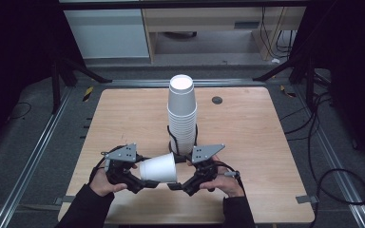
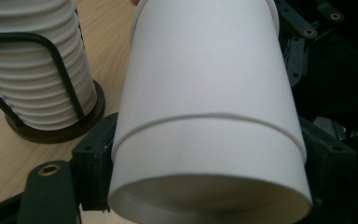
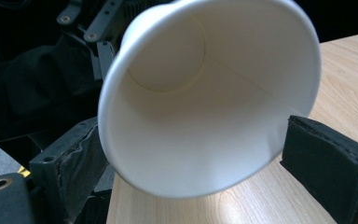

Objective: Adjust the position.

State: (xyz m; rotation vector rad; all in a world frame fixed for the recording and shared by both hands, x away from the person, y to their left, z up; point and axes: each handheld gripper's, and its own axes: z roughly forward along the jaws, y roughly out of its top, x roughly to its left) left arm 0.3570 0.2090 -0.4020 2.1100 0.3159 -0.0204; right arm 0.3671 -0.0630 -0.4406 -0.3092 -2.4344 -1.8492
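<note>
lying between both grippers: cup [image 1: 158, 168]

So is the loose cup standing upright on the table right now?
No. The single cup lies on its side in the air between the left gripper and right gripper, mouth toward the right one.

Matt white paper cup [image 1: 158, 168] (smooth), wood-grain table [image 1: 247, 128] w/ slight sheen

Black sleeves [image 1: 88, 209] at the frame's lower edge; both black grippers carry grey three-cornered plates [image 1: 122, 153] with small screw holes.
</note>
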